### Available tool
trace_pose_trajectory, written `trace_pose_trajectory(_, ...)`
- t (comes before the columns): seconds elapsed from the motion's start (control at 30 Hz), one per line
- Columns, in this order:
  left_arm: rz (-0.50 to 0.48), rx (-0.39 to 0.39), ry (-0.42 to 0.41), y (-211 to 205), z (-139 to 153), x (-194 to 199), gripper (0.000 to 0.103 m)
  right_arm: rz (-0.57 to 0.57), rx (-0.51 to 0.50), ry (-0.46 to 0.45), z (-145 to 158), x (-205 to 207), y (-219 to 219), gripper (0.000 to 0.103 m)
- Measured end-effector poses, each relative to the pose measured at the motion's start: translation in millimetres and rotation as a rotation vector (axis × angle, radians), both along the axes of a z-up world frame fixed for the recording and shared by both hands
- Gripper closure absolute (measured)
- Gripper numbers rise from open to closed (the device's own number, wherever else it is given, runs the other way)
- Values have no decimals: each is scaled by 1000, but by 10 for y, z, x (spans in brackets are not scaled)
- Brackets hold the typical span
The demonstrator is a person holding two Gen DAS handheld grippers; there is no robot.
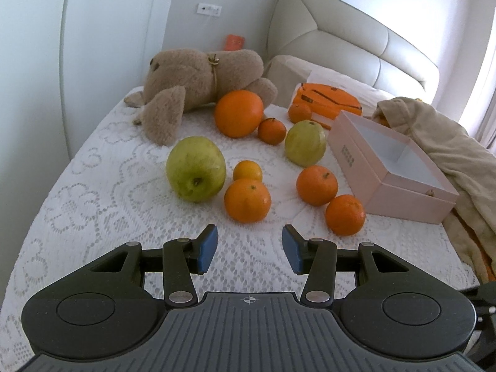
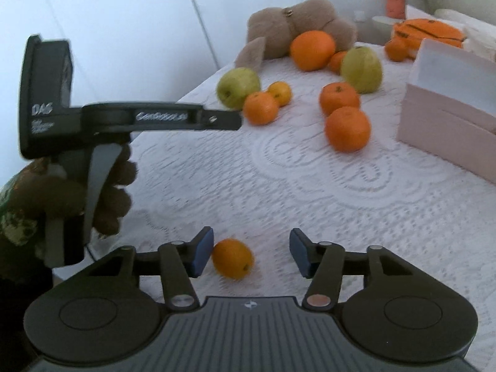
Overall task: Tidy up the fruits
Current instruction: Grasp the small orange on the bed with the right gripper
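A: We look along the left gripper and see its jaws apart with only lace between the blue pads. Nothing is held.

B: And the right gripper?

A: Its jaws stand apart too. A small orange lies on the bedspread between them, against the left pad or just beside it; we cannot tell which. The other pad is well clear of it, so it is not gripped.

B: Where are the other fruits?

A: In the left view they are spread over the middle of the bedspread. We count 2 green apples, the near apple toward the left edge and the far apple beside the pink box. A big orange sits up against the plush toy at the far side.

B: And the small ones?

A: 2 tangerines touch each other right of the near apple, and 2 more lie just beside the box's near corner. 1 sits between the big orange and the far apple.

B: Is the box open?

A: Yes, it sits at the right edge, and what we see of its inside holds no fruit.

A: In the right view a hand holds the other gripper over the bedspread's left edge.
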State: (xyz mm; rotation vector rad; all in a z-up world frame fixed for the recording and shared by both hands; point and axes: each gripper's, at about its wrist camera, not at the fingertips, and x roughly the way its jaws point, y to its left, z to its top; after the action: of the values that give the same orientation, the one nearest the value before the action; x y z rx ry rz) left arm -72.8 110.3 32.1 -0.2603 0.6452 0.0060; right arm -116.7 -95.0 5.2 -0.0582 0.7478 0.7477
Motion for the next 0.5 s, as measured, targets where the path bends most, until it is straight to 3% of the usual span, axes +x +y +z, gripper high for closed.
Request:
trace_pose_trajectory(0.17,0,0,-1,-1,0,-3,52,34,-57,-26,-1,-121,106,75)
trace_pose_trajectory(0.5,-15,9,9,-56,-25,3,52,-80,-82,-112,103,-84,42,75)
